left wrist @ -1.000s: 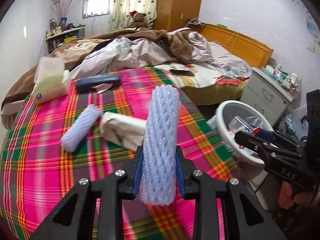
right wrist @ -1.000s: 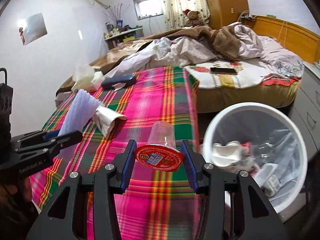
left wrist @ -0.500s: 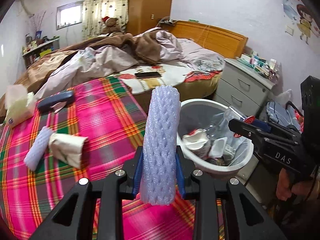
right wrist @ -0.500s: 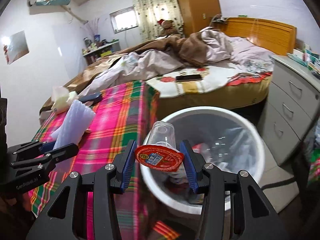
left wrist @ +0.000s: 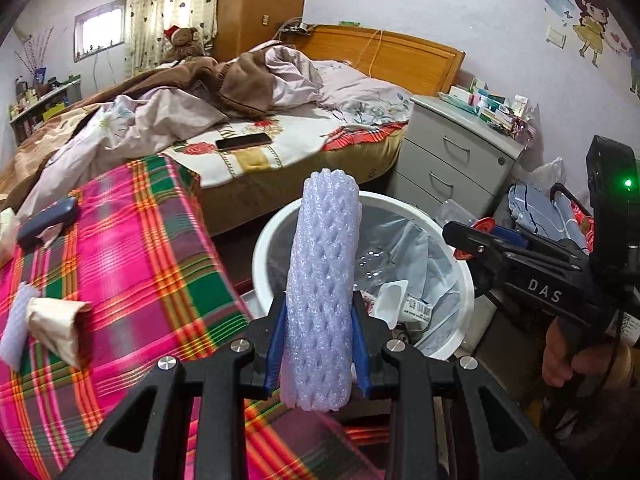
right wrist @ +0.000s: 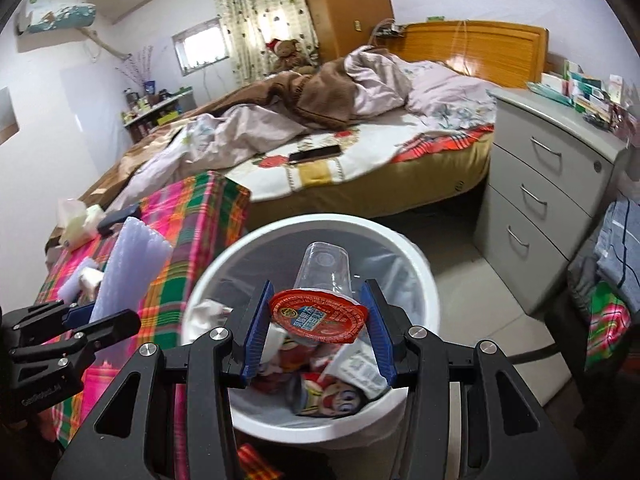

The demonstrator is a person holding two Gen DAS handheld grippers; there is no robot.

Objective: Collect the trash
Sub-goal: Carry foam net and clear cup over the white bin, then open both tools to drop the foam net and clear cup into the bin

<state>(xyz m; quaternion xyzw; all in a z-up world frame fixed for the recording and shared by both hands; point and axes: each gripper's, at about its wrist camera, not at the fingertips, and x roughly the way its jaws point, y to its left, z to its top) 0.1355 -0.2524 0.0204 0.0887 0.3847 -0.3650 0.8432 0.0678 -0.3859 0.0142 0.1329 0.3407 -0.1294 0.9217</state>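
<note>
1. My left gripper (left wrist: 318, 344) was clamped on a white foam net sleeve (left wrist: 322, 280). Both blue pads pressed its lower sides and the sleeve stood upright between them.
2. The jaws were as tight as they go, with only the squashed foam between them.
3. The sleeve's top end sat in front of the white trash bin (left wrist: 464, 280); I couldn't tell whether it was over the rim or just short of it.
4. My right gripper (right wrist: 316, 330) was closed on a clear plastic cup with a red foil lid (right wrist: 318, 314). The pads gripped the lid rim on both sides, about half open.
5. The cup lay tipped with its lid toward the camera, held above the bin's opening and touching none of the trash inside.
6. The bin stood on the floor just beside the plaid-covered table (left wrist: 140, 240), lined with a bag and already holding wrappers and cups.
7. Another foam sleeve (left wrist: 16, 332) and a crumpled paper wad (left wrist: 56, 320) lay touching on the plaid cloth.
</note>
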